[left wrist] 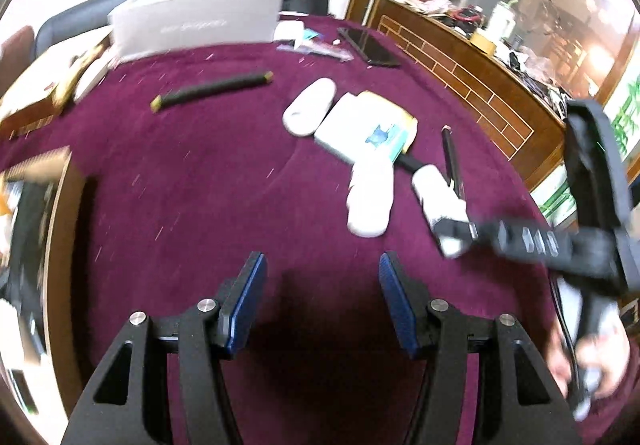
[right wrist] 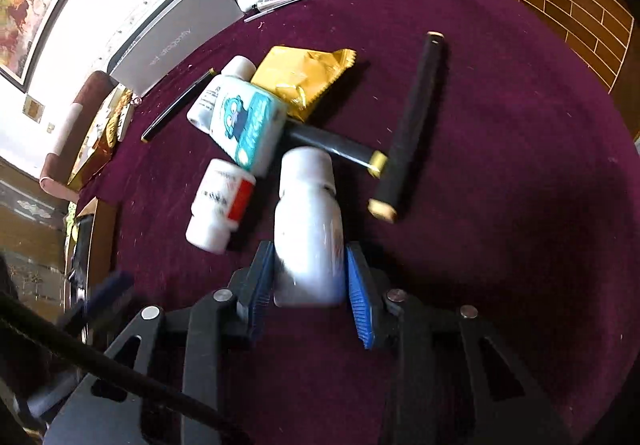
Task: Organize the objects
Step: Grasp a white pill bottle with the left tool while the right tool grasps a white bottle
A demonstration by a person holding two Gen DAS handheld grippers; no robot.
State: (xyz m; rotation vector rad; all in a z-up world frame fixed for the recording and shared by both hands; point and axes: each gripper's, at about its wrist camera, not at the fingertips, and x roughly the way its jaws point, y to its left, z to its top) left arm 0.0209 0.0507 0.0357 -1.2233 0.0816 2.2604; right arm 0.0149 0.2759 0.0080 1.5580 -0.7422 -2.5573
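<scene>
Between your right gripper's blue pads a white bottle is sitting, cap end pointing away from you, body lying on the purple cloth. Pads are touching or nearly touching both sides, so you're grasping it, tho motion blur is hiding how tight. Left gripper is hovering released over bare cloth w/ nothing between its pads.

Handling, judging by looks: bottle is prob. light, rigid plastic, smooth & round, so it's likely rolling or slipping if you're squeezing off-centre. You're best taking it mid-body, not at the narrower cap.

Just ahead & left of the right gripper a second bottle w/ a red-banded label is lying; its print is too blurred to read. Beyond it a teal cartoon pack is leaning over a gold pouch & a black tube; text unreadable. Far off, a grey box is showing faint lettering, not legible.
</scene>
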